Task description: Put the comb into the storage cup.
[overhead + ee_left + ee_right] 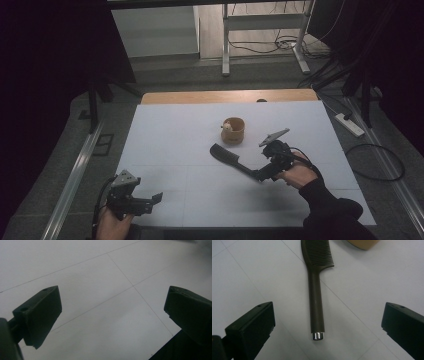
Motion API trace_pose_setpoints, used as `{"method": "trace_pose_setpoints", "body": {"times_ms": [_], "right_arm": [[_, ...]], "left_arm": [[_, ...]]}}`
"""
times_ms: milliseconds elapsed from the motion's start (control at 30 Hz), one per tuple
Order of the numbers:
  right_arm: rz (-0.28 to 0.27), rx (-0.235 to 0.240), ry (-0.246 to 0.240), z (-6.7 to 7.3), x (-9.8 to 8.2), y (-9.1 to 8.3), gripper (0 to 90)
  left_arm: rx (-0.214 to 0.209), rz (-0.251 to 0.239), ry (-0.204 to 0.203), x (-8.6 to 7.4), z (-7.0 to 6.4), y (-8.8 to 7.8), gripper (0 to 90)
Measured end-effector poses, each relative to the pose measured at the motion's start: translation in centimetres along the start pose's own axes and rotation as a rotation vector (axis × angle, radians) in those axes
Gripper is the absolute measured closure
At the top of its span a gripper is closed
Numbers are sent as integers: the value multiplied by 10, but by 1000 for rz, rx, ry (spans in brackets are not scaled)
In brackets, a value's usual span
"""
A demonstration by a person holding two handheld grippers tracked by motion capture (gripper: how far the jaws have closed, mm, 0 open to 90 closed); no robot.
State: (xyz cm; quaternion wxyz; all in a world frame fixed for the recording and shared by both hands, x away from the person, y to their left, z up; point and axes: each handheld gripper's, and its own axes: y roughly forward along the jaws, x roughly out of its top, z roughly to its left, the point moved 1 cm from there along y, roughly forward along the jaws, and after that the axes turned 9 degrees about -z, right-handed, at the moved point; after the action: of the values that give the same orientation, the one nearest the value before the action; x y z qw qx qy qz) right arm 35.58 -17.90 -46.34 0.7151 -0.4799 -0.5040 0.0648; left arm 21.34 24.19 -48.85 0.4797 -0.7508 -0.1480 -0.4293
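Dark brown and plastic-looking, the comb (316, 290) is lying flat on the white table (165, 135), slantwise, right of the middle and nearer the front edge than the back. Its teeth end is pointing toward the middle and its handle, capped in silver, is pointing toward the right gripper (261, 174). That gripper is hovering just beside the handle's end with its jaws spread wide, one on each side of the handle and touching nothing. A small wooden cup (233, 130) is standing just behind the comb. Near the front left corner, the left gripper (154, 200) is resting well apart from the comb, its jaws also standing wide and holding nothing above bare white surface.
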Motion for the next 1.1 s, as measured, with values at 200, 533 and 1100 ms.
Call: {"method": "trace_pose_setpoints", "body": {"times_ms": [200, 533, 1100], "right_arm": [[9, 4, -8, 1, 7, 8, 0], [26, 0, -1, 0, 16, 18, 0], [66, -3, -22, 5, 29, 38, 0]], "left_arm": [[-1, 0, 0, 0, 0, 0, 20], [-2, -1, 0, 0, 0, 0, 20], [-8, -1, -1, 1, 1, 1, 20]]}}
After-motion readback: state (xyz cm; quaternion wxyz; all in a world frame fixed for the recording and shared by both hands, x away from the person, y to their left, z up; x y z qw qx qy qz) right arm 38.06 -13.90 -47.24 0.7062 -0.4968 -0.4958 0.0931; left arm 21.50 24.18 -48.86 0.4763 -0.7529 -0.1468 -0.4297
